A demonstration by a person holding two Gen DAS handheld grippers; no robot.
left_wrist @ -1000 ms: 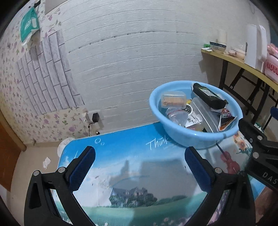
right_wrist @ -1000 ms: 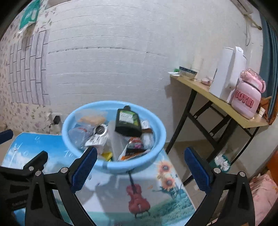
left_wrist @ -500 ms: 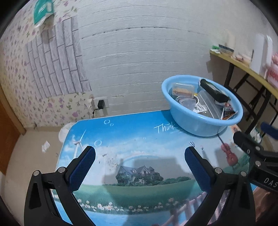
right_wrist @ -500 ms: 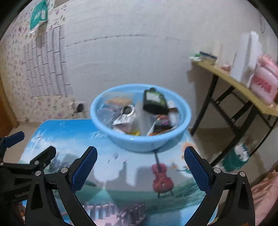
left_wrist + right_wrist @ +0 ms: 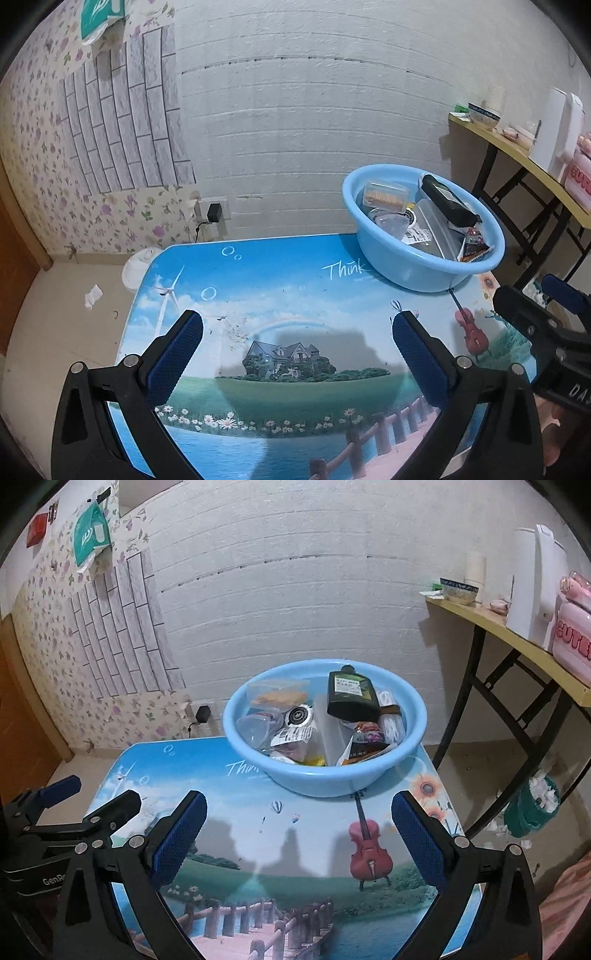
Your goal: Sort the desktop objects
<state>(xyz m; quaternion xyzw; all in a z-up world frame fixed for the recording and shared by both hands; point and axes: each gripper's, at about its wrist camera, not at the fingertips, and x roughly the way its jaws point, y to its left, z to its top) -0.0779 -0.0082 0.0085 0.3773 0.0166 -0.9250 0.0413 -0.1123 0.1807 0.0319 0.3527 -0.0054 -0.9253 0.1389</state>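
Blue basin (image 5: 406, 760) full of jumbled items sits at the table's (image 5: 295, 849) far edge.

We see both views evenly lit and sharp, with soft indoor light falling from above and behind us. Grey shadows of the tools lie on the glossy printed table (image 5: 280, 834) (its sheen is mild, never blown out). Fisheye bending curves the wall lines (image 5: 314, 62), and black vignetting closes every corner.
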